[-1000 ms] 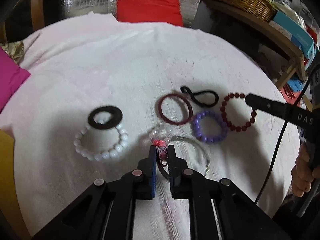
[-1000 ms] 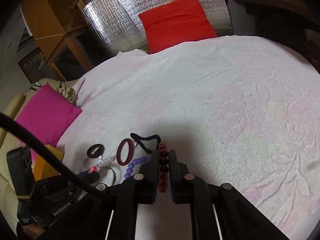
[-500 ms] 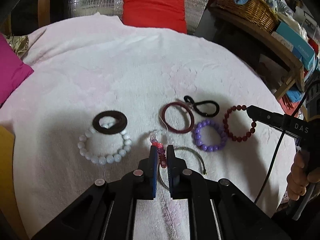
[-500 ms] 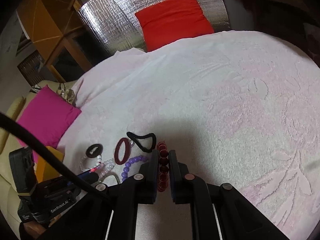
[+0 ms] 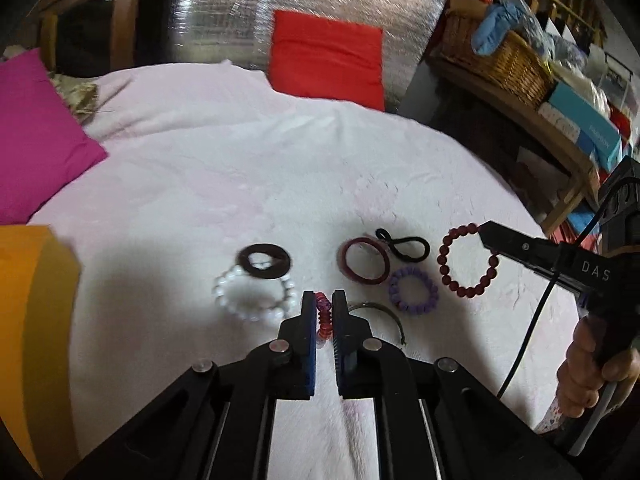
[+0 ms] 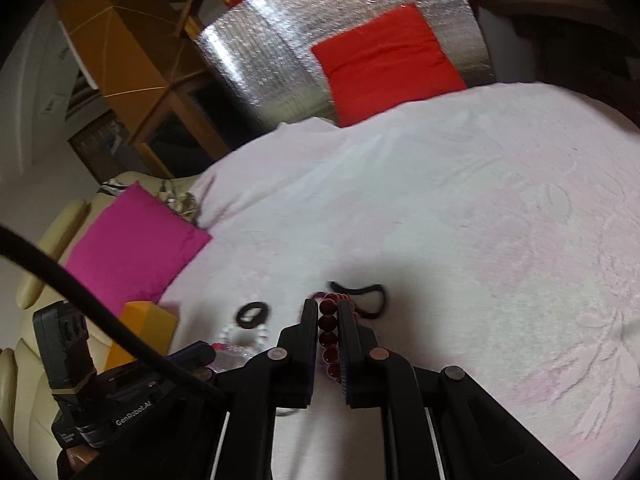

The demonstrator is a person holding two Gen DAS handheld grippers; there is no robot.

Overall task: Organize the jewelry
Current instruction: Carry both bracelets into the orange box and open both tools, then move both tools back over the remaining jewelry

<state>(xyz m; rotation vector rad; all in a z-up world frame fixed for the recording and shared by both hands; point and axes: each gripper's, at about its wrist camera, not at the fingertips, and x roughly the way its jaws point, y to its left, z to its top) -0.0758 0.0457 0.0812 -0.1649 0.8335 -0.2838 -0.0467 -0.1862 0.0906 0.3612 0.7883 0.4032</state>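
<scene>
On the pink-white cloth, my left gripper [image 5: 323, 299] is shut on a pink and clear bead bracelet [image 5: 324, 316], lifted off the cloth. My right gripper [image 6: 329, 307] is shut on a dark red bead bracelet [image 6: 329, 340], which also shows in the left wrist view [image 5: 468, 260] hanging from the right fingers. On the cloth lie a white bead bracelet [image 5: 256, 296], a black flat ring [image 5: 264, 261], a maroon bangle [image 5: 366, 260], a black hair tie [image 5: 404, 245], a purple bead bracelet [image 5: 413, 290] and a thin metal bangle [image 5: 380, 312].
A magenta cushion [image 5: 36, 136] lies at the left. A red cushion [image 5: 326, 54] leans on a silver panel at the back. An orange box [image 5: 36, 300] stands at the near left. A shelf with a wicker basket [image 5: 500, 56] is at the right.
My left gripper has lifted the pink and clear bracelet up and back, away from the metal bangle. My right gripper has raised the dark red bracelet slightly.
</scene>
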